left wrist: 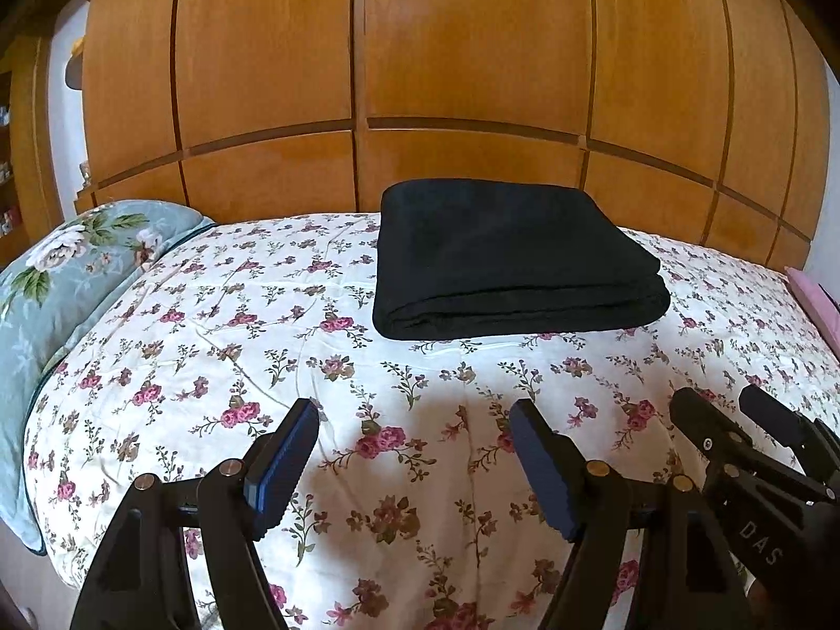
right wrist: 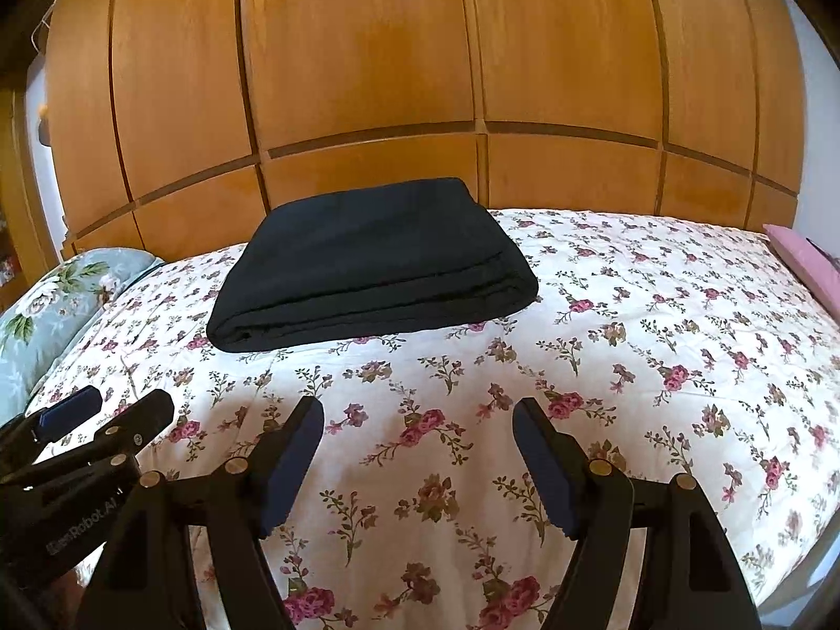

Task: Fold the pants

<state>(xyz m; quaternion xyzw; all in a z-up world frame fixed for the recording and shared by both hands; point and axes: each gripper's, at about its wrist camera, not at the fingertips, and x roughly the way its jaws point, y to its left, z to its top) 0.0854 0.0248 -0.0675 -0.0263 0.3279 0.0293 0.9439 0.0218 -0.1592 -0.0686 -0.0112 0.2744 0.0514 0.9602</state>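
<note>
Two grippers, left gripper [left wrist: 415, 467] and right gripper [right wrist: 417, 464], jaws spread and empty, well short of black folded pants [right wrist: 367, 262] on floral bedspread [right wrist: 656, 315]; soft, light, limp, probably best pinched at layered near edge.

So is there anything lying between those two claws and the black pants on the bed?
Nothing visible: only bare floral bedspread lies between the left gripper, the right gripper and the folded black pants.

Folded pants on the bed

The black folded pants [left wrist: 517, 257] lie on the floral-covered bed [left wrist: 315, 325], wooden wardrobe [left wrist: 420, 79] behind, blue-green floral pillow [left wrist: 79, 273] left.
</note>
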